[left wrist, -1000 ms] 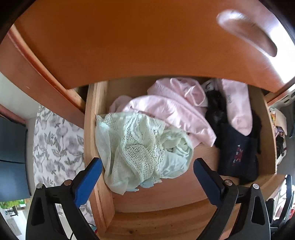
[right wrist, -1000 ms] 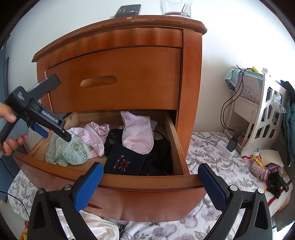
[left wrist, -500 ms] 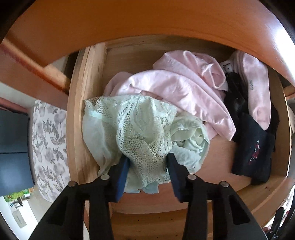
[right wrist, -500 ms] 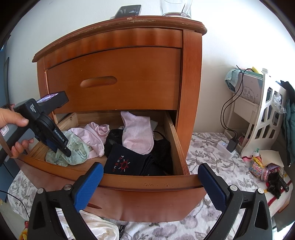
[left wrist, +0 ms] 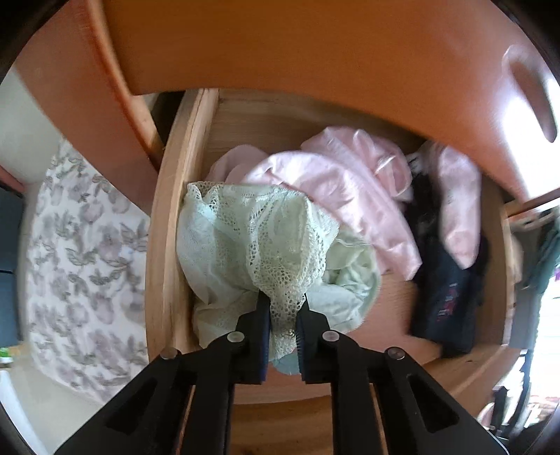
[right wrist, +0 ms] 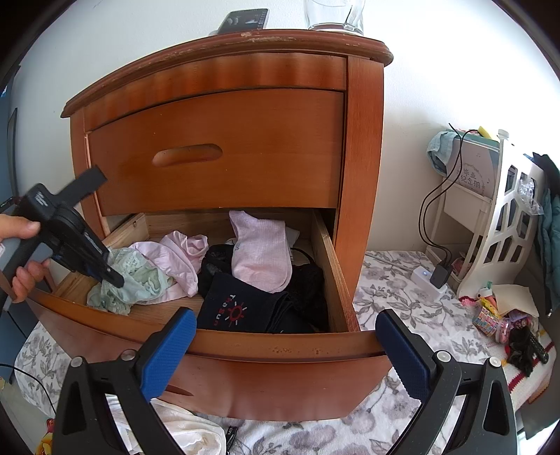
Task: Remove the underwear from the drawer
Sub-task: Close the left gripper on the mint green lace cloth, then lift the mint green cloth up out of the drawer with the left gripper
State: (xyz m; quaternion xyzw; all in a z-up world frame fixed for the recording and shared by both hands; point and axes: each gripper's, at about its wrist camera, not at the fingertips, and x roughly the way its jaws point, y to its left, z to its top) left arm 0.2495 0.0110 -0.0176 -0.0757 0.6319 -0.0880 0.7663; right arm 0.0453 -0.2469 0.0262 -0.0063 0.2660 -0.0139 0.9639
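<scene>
The lower drawer (right wrist: 280, 344) of a wooden nightstand stands pulled out. At its left end lies mint green lace underwear (left wrist: 266, 241) (right wrist: 136, 280). My left gripper (left wrist: 283, 308) (right wrist: 113, 278) is shut on a bunch of its lace, and the fabric is pulled up toward the jaws. A hand holds that gripper at the left of the right wrist view. My right gripper (right wrist: 285, 344) hangs open in front of the drawer front, holding nothing. Pink garments (left wrist: 346, 189) (right wrist: 260, 250) and a dark garment with a red sun print (right wrist: 238, 309) fill the middle and right of the drawer.
The shut upper drawer (right wrist: 217, 154) overhangs the open one. A glass (right wrist: 334, 15) and a dark device (right wrist: 245, 21) sit on top of the nightstand. A floral cloth (right wrist: 402, 290) covers the floor. A white rack (right wrist: 504, 217), cables and small clutter stand at right.
My left gripper dropped into the drawer and went from wide open to shut on the green lace underwear, which now bunches up between the fingers. The right gripper held still.
</scene>
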